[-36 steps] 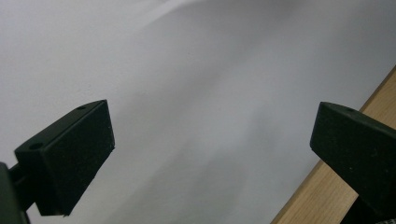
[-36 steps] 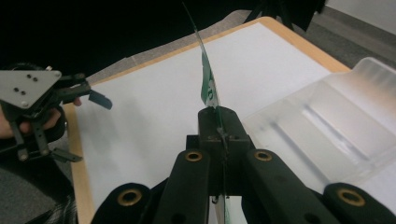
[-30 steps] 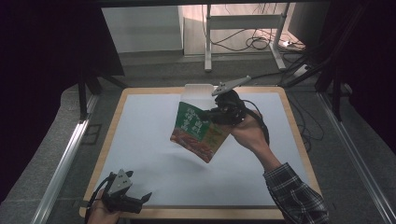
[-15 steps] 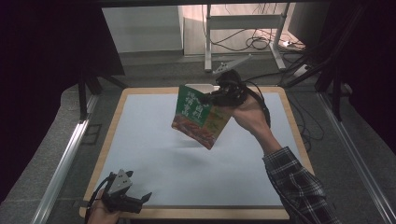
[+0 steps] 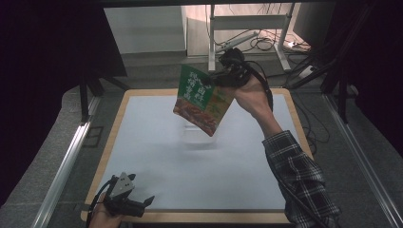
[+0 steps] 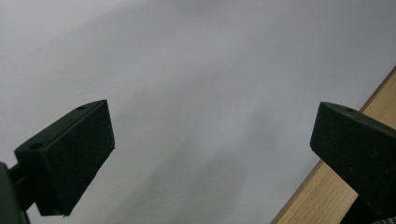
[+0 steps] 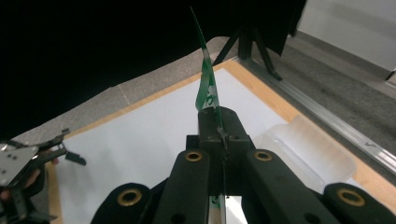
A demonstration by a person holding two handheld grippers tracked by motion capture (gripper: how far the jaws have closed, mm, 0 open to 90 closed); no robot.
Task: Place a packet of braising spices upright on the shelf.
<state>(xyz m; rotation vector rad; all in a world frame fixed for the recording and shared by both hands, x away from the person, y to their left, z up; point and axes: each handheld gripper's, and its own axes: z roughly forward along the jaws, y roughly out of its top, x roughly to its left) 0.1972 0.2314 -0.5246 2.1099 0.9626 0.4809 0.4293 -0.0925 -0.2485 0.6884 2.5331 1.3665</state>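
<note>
We see the right gripper (image 5: 227, 76) clamped on the packet's (image 5: 202, 99) top edge, now lifted higher and farther toward the table's (image 5: 142, 142) far edge than a second ago. The left gripper (image 5: 138, 204) stays near the front-left corner, jaws wide apart and empty.

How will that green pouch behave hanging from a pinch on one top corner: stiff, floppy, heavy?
Probably semi-stiff: the green pouch keeps a flat face while hanging tilted from the right gripper. Likely light, since a thin edge pinch carries it clear of the table. Its glossy film could slip or swing.
</note>
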